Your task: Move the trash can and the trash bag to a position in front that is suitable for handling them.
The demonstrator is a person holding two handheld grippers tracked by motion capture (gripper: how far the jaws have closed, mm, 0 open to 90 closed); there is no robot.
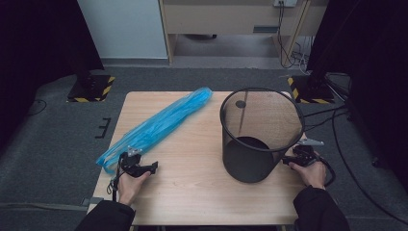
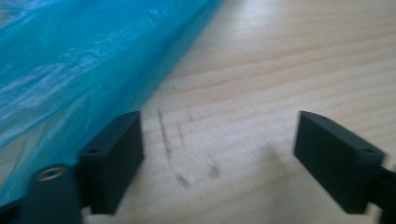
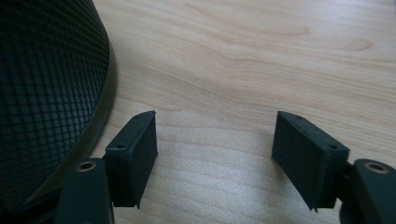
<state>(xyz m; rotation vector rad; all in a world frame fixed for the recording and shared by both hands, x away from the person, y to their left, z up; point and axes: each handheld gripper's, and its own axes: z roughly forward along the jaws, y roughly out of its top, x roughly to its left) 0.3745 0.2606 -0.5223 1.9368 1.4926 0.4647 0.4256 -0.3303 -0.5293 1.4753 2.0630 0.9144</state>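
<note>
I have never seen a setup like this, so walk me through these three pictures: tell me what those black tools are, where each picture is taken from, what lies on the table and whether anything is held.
A person sits at a wooden table and holds a hand tool with two black jaws in each hand. The wide picture comes from a camera above, looking down. The other two come from small cameras riding on the tools, looking along their jaws.

On the table lie a folded blue plastic bag and a black mesh wastebasket, standing upright.

The left gripper rests beside the near end of the bag, jaws apart, with bare wood between them. The right gripper sits next to the foot of the wastebasket, also open. Nothing is held.
</note>
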